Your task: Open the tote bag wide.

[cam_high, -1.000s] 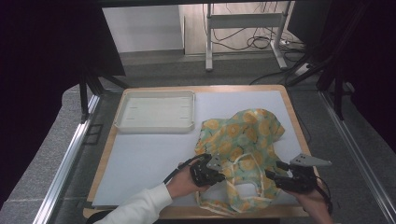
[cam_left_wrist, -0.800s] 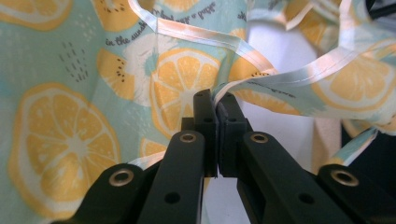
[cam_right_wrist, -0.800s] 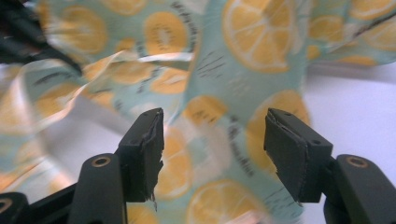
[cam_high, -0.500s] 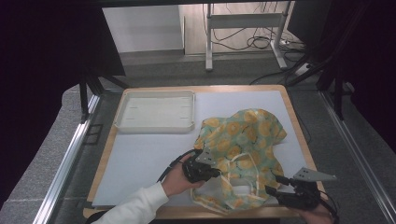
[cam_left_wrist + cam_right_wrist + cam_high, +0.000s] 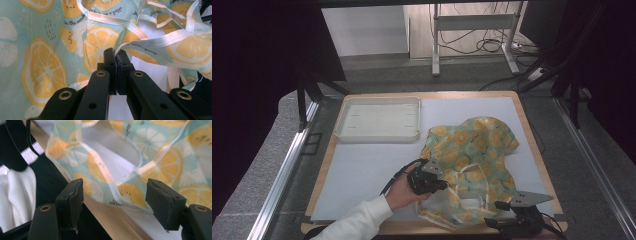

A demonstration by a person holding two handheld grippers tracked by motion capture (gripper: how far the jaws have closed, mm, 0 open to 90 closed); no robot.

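Observation:
A teal cloth [image 5: 477, 145] printed with orange slices and edged in white trim lies rumpled on the right half of the white mat [image 5: 362, 170]. My left gripper [image 5: 443, 184], held in a hand with a white sleeve, sits at the cloth's left side. In the left gripper view it [image 5: 115, 53] is shut on the white trim [image 5: 130, 43]. My right gripper [image 5: 493, 221] is at the table's near edge, by the cloth's lower corner. Its jaws have just been opening and stand wide apart [image 5: 114, 195]. The cloth's hem [image 5: 117, 193] lies in the gap, and the pads do not touch it.
A shallow white tray [image 5: 379, 134] stands at the back left of the mat. The wooden table rim [image 5: 532, 145] runs along the right side and the near edge. A metal rail [image 5: 287, 167] lies left of the table. Cables trail from both grippers.
My right gripper has moved off the cloth's lower right part toward the table's near edge. The left gripper has stayed put, still pinching the trim.

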